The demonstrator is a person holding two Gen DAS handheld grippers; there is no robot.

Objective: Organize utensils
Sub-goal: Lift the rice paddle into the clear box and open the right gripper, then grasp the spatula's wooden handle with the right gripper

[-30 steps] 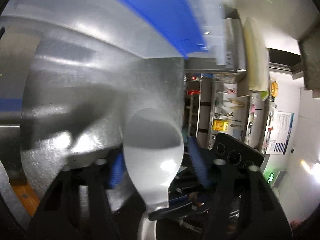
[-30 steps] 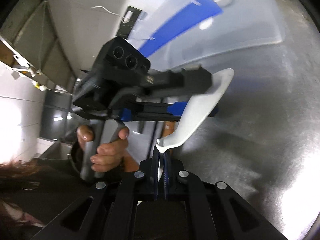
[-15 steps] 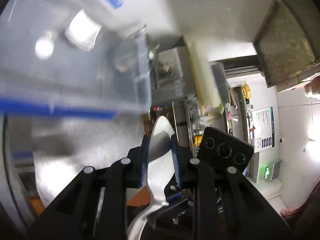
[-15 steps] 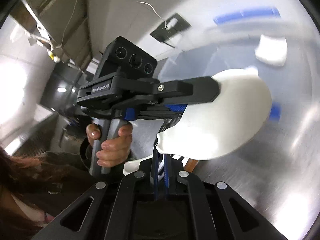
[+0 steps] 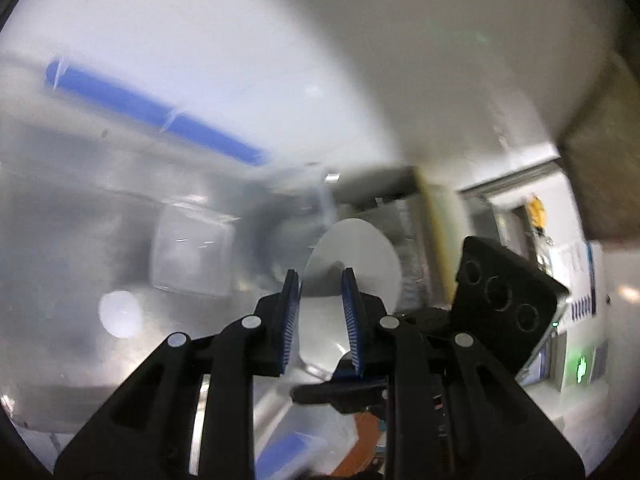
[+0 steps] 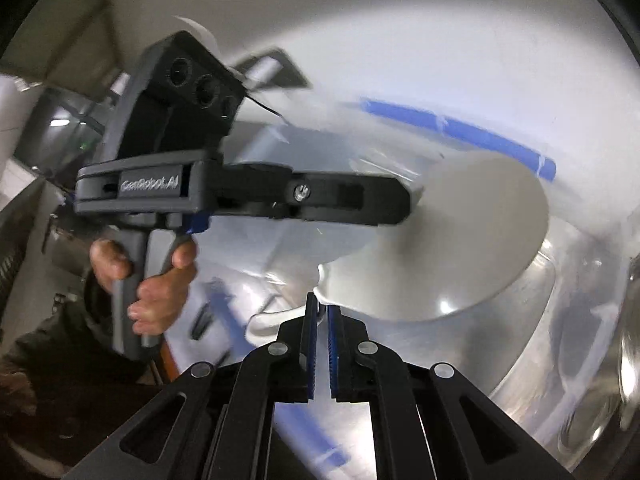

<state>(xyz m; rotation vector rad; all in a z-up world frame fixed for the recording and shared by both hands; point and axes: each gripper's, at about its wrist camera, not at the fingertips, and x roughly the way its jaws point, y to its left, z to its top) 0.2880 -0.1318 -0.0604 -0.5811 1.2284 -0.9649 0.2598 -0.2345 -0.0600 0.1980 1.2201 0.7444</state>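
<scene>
A large white spoon (image 6: 460, 240) is held between both grippers. My left gripper (image 5: 320, 288) is shut on its bowel end, the white bowl (image 5: 356, 264) standing between the blue pads. My right gripper (image 6: 322, 312) is shut on the spoon's handle end right at its fingertips. The left gripper body (image 6: 248, 196) crosses the right wrist view, reaching onto the spoon bowl. A clear plastic bin with a blue rim (image 6: 460, 128) lies behind the spoon; it also shows in the left wrist view (image 5: 152, 116), blurred.
The steel tabletop (image 6: 560, 340) lies under the bin at right. A person's hand (image 6: 152, 280) grips the left tool's handle. The right gripper's black camera block (image 5: 508, 300) shows right of the spoon. Shelves and a wall stand behind it.
Both grippers have swung with the spoon toward the clear bin, which now fills the background. The spoon has turned so its bowl faces the cameras. Both grips held.
</scene>
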